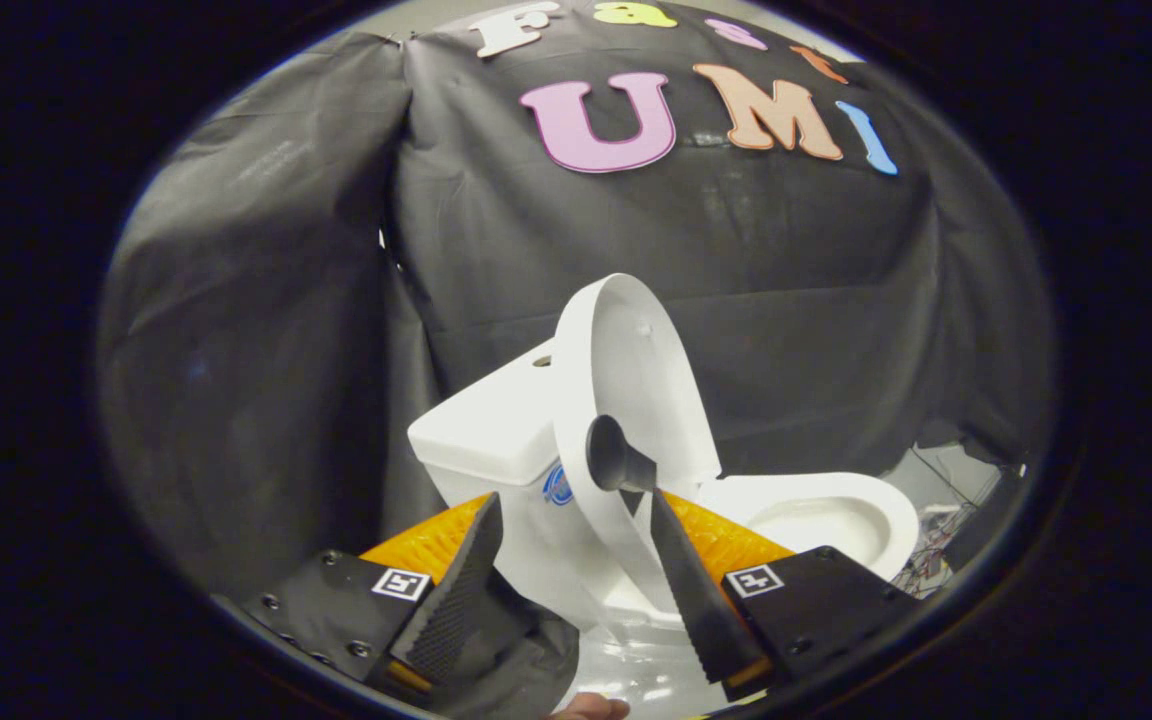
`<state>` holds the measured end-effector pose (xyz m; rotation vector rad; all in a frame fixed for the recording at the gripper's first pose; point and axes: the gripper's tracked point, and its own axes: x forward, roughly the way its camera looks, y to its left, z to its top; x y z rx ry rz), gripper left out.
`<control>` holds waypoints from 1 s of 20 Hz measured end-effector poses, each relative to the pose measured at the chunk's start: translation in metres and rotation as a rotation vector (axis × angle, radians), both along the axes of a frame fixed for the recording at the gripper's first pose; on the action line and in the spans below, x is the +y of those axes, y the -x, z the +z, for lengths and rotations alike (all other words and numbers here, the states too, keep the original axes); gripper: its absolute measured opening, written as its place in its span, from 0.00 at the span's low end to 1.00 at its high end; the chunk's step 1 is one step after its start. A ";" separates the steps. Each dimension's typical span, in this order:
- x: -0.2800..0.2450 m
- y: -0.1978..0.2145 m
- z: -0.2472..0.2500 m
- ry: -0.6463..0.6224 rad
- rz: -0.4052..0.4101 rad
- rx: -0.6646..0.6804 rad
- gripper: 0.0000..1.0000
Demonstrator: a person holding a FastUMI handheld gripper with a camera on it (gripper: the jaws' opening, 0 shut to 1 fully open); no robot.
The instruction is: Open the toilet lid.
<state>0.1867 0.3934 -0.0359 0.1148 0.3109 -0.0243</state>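
Now the lid (636, 370) stands almost upright, just ahead of the hand-held gripper (576, 560), with its long axis running up and down and its inner face turned toward the bowl (826, 520). It is lifted well off the bowl and leans close to the tank (496, 420), though I cannot tell if it touches the tank already. The fingers are spread apart and grip nothing: one finger (456, 590) is on the tank side of the lid, the other (696, 590) on the bowl side, so the lower edge of the lid lies between them. A dark knob (616, 460) sits on the lid just beyond the tip of the bowl-side finger, very near it; contact I cannot confirm. In my judgement the task is nearly done, and only a small push toward the tank may remain. The tank stands directly behind the lid, so a hard push could knock against it. A fingertip of the person (591, 708) shows below the fingers.
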 end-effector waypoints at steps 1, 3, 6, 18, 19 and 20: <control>-0.006 0.005 0.004 0.008 0.000 -0.010 0.92; -0.020 0.014 0.010 0.040 -0.007 -0.017 0.92; -0.039 0.027 0.021 0.076 0.002 -0.032 0.92; -0.121 0.049 0.043 0.114 -0.016 -0.080 0.92; -0.130 0.051 0.040 0.110 -0.029 -0.074 0.92; -0.139 0.052 0.038 0.109 -0.039 -0.072 0.92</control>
